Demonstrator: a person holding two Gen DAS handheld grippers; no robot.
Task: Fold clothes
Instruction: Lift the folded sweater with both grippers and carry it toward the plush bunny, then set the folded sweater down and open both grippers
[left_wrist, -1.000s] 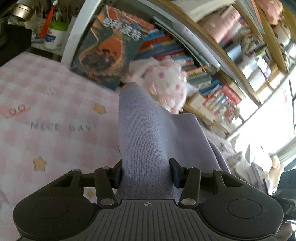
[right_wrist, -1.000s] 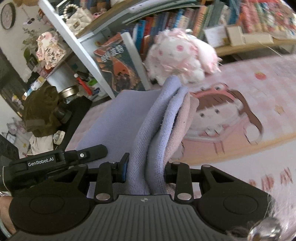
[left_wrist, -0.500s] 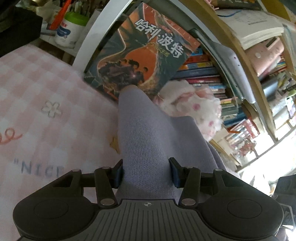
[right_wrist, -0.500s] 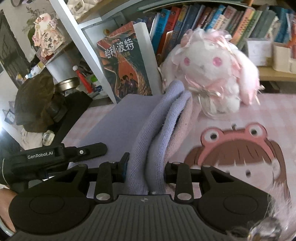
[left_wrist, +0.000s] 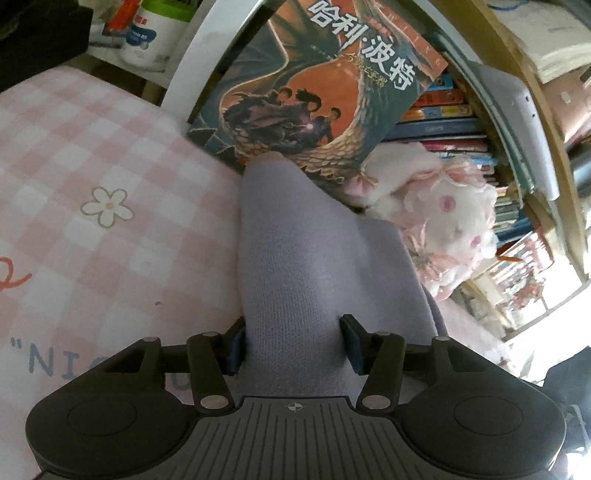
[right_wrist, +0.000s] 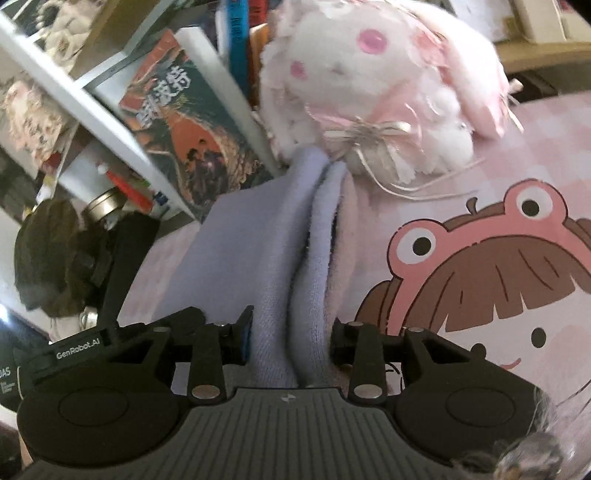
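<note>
Left tool (left_wrist: 291, 341): jaws have just been opening, lavender knit garment (left_wrist: 295, 266) between them; left pad touches the cloth, right pad stands just clear, so the grip is loosening. Right tool (right_wrist: 290, 341): jaws also just opening, a doubled fold of the garment (right_wrist: 295, 295) between them, pads no longer squeezing it. The garment lies on the pink checked bed sheet (left_wrist: 92, 166), running from both tools toward the shelf. Judged soft, light, limp and stretchy: it should sag and bunch, so best taken at edges or corners. Left view alone shows the "NICE" print and flower; right view alone shows the layered edge and cartoon frog-hat girl print (right_wrist: 498, 277). Beyond: plush bunny (right_wrist: 369, 85), leaning book (left_wrist: 317, 85), bookshelf (left_wrist: 480, 122).
</note>
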